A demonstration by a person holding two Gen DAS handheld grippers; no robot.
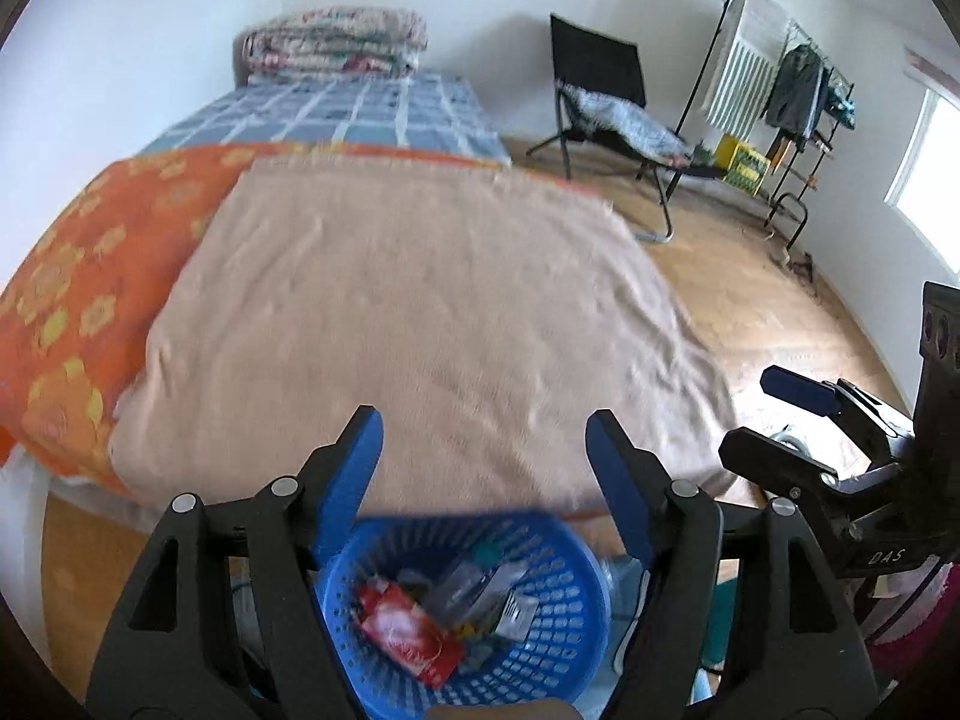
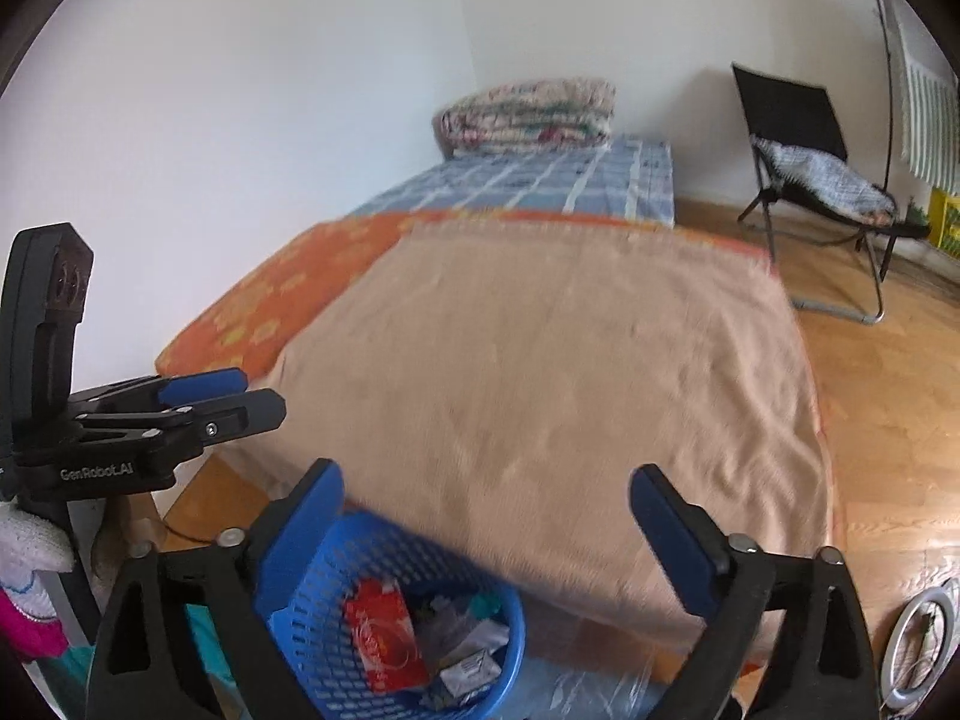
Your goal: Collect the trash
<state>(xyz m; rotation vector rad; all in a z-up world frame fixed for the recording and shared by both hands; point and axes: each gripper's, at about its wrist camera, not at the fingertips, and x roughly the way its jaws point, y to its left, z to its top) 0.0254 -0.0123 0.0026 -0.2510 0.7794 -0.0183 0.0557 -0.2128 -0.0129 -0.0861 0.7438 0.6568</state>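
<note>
Trash (image 1: 414, 630) sits in blue basket (image 1: 558, 612), frame btm; left gripper (image 1: 483, 456) & right gripper (image 2: 486, 516) both gape, empty. Scan bed (image 1: 420, 312) for leftovers w/ jaws wide.

Blurred blue basket (image 1: 462, 618), its near rim cut off below; trash indistinct.
</note>
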